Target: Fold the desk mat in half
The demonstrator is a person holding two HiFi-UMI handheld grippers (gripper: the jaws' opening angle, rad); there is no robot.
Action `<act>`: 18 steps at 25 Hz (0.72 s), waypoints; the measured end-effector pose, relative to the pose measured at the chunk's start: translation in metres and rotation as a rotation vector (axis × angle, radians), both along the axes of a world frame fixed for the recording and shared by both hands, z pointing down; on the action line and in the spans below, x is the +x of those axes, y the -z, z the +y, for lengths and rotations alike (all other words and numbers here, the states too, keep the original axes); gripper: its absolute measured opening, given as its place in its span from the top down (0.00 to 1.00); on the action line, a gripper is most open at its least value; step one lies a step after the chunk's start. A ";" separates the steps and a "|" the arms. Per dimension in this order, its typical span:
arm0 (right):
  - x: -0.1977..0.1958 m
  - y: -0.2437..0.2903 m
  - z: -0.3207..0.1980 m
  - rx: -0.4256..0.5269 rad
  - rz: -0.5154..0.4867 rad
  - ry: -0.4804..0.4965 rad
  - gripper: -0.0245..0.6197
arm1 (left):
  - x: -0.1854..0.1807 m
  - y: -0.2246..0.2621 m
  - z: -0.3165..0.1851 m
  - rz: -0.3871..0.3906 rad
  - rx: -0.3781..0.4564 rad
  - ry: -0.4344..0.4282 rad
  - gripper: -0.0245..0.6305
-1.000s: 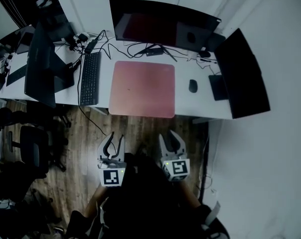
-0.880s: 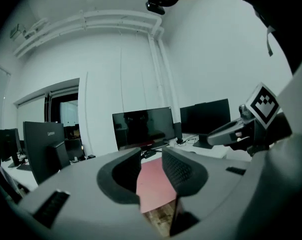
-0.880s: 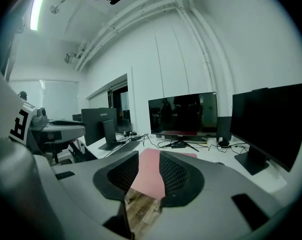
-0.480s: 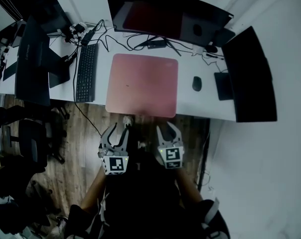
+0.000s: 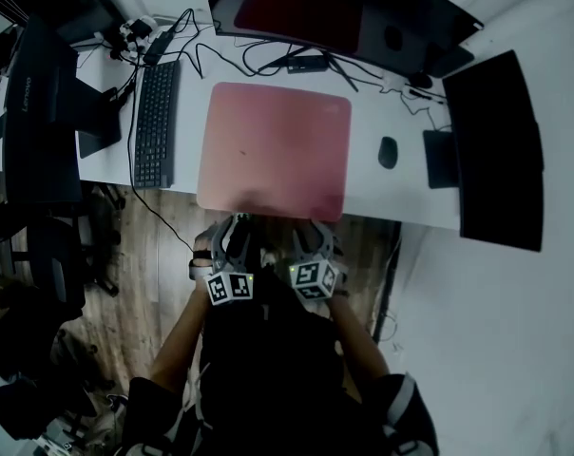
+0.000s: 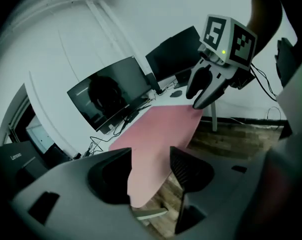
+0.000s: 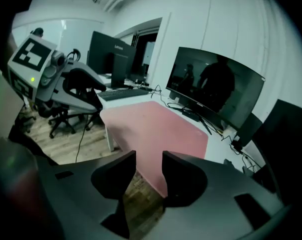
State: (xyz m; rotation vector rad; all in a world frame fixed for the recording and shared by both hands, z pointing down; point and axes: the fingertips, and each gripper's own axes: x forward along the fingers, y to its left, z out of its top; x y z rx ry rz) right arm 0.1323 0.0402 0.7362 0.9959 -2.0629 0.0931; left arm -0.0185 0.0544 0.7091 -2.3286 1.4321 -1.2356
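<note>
Head view: your left claw (image 5: 230,228) and right claw (image 5: 315,232) hang over the wooden floor (image 5: 144,274), at the counter's (image 5: 392,196) near edge.
Both claws have just been opening and stand wide, gripping nothing; the pink desk mat's (image 5: 276,150) near edge shows through each gap. The mat lies flat and unfolded on the white counter, keyboard (image 5: 154,122) to its left, mouse (image 5: 389,152) to its right. Behind, cables (image 5: 239,60) run to a curved monitor (image 5: 344,17) against the white wall (image 7: 191,29).
</note>
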 end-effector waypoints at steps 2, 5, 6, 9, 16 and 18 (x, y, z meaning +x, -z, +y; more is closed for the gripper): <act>0.003 -0.028 -0.002 -0.001 0.086 0.041 0.73 | -0.002 -0.024 -0.005 -0.063 -0.028 -0.029 0.61; 0.011 -0.063 -0.006 0.009 0.239 0.101 0.71 | -0.004 -0.057 -0.011 -0.140 -0.062 -0.067 0.59; 0.012 -0.071 -0.008 0.017 0.275 0.115 0.71 | -0.004 -0.065 -0.013 -0.156 -0.072 -0.077 0.59; 0.014 -0.088 -0.013 0.022 0.341 0.144 0.70 | -0.006 -0.087 -0.019 -0.189 -0.096 -0.095 0.58; 0.016 -0.109 -0.021 0.025 0.441 0.171 0.69 | -0.020 -0.129 -0.030 -0.265 -0.149 -0.100 0.58; 0.017 -0.113 -0.024 0.026 0.456 0.168 0.69 | -0.022 -0.135 -0.036 -0.276 -0.151 -0.091 0.58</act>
